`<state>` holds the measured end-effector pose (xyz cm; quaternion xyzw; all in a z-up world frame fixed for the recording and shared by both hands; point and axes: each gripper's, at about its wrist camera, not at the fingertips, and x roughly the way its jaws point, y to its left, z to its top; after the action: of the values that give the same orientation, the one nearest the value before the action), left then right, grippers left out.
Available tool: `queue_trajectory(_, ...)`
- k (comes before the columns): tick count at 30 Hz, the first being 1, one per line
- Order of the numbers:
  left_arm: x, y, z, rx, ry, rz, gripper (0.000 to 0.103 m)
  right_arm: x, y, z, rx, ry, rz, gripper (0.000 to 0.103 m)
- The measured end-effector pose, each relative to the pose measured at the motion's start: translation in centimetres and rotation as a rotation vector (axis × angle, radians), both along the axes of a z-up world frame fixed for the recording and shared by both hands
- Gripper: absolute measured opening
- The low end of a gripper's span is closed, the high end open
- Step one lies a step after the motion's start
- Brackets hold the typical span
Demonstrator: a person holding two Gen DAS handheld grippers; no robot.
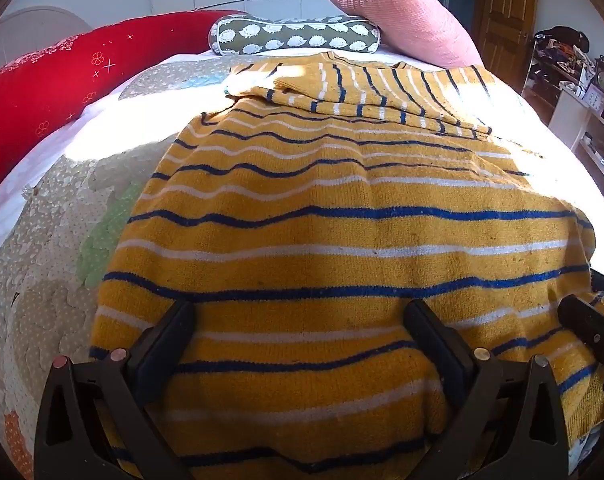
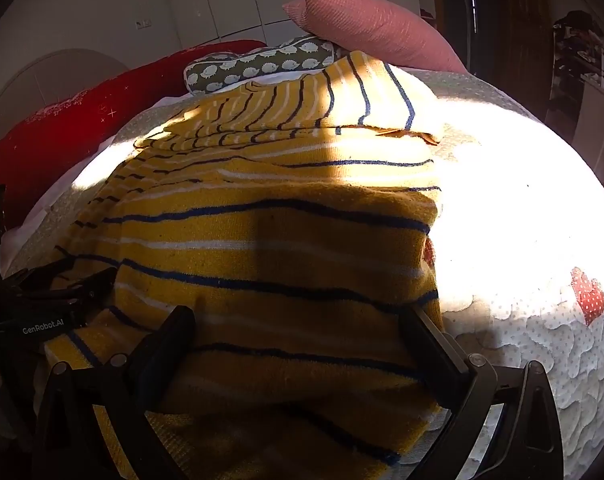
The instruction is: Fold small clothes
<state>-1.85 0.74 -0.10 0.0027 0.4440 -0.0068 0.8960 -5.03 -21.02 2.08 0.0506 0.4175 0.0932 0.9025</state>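
A mustard-yellow knitted sweater (image 1: 342, 200) with blue and white stripes lies flat on the bed, its sleeves folded across the far part. My left gripper (image 1: 299, 312) hovers over the near hem with its jaws wide open and the fabric lying untouched between the fingers. The right gripper (image 2: 297, 314) stands the same way over the hem's right part, open, its right finger (image 2: 426, 336) at the sweater's (image 2: 281, 240) side edge. Each gripper shows in the other's view: the right gripper (image 1: 586, 320) at the right edge, the left gripper (image 2: 61, 300) at the left edge.
The quilted bedspread (image 1: 53, 240) is bare left of the sweater and sunlit bedspread (image 2: 522, 220) lies to its right. A red bolster (image 1: 61, 80), a hedgehog-print cushion (image 1: 293, 36) and a pink pillow (image 1: 406, 20) line the far side. Shelves (image 1: 574, 76) stand right of the bed.
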Motion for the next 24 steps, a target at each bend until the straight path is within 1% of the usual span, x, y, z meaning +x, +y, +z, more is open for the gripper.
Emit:
queue_trajectory(4, -0.07, 0.01, -0.08, -0.005, -0.002, -0.002, 0.103, -0.06, -0.5, 0.08, 0.003, 0.003, 0.001, 0.103)
queue_trajectory(5, -0.07, 0.02, -0.08, -0.007, -0.004, -0.003, 0.103, -0.34, 0.03, 0.18, 0.004, 0.003, -0.002, 0.103)
queue_trajectory(9, -0.25, 0.21, -0.07, -0.022, -0.015, -0.005, 0.103, 0.11, -0.17, 0.08, -0.012, 0.001, 0.002, 0.103)
queue_trajectory(12, -0.25, 0.26, -0.04, -0.03, -0.022, -0.005, 0.103, 0.45, 0.46, -0.19, -0.04, 0.004, 0.001, 0.103)
queue_trajectory(24, -0.4, 0.28, -0.18, -0.033, -0.025, -0.004, 0.103, 0.24, -0.08, -0.08, -0.013, -0.002, 0.002, 0.103)
